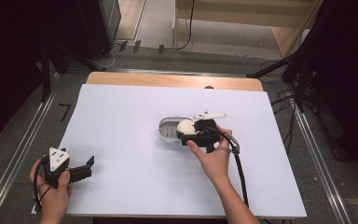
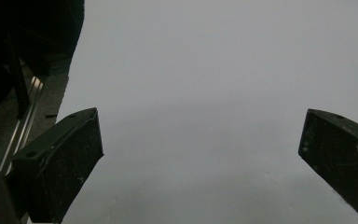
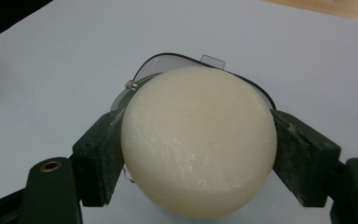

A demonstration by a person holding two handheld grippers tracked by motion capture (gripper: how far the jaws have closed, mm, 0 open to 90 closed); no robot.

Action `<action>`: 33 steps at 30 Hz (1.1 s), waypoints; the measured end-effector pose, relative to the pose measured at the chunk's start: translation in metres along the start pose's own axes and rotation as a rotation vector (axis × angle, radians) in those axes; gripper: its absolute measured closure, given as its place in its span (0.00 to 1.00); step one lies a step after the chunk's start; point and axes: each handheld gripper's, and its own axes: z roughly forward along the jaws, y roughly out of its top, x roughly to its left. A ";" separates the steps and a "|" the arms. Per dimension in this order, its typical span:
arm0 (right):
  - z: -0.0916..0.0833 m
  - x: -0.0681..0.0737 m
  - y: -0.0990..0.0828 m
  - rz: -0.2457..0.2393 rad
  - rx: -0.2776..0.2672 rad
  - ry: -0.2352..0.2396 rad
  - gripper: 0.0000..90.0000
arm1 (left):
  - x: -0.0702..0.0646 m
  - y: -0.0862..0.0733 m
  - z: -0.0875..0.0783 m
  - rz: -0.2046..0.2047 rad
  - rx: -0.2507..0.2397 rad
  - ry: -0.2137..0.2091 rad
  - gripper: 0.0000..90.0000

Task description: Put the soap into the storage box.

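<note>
A cream round bar of soap (image 3: 199,140) is clamped between the two black jaws of my right gripper (image 3: 198,156). In the high view the soap (image 1: 185,126) hangs over a small grey soap box (image 1: 169,129) near the middle of the white sheet, with my right gripper (image 1: 189,133) shut on it. The box's rim and clasp (image 3: 213,60) peek out behind the soap. My left gripper (image 1: 91,166) rests low at the sheet's front left corner, jaws wide apart with nothing between them; its left fingertip (image 2: 70,158) sits over bare white paper.
A white sheet (image 1: 135,177) covers the wooden table (image 1: 168,80). Metal rails (image 1: 21,154) run along both sides. Black stands and cables (image 1: 298,79) crowd the far right and left. A black cable (image 1: 240,175) trails from the right gripper.
</note>
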 end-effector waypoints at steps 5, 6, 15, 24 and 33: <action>0.008 0.003 0.004 0.002 0.008 0.001 0.28 | 0.000 0.000 0.000 0.000 0.000 -0.001 0.00; 0.009 0.004 0.004 0.004 0.010 0.004 0.28 | 0.000 0.000 0.000 0.000 0.000 -0.001 0.00; 0.023 0.004 0.008 0.024 0.025 -0.016 0.28 | 0.000 0.000 0.000 0.000 0.000 -0.001 0.00; 0.036 0.003 0.007 0.045 0.045 -0.031 0.28 | 0.000 0.000 0.000 0.005 -0.003 -0.003 0.00; 0.045 0.002 0.007 0.082 0.062 -0.039 0.28 | 0.000 0.000 0.000 0.004 0.000 -0.004 0.00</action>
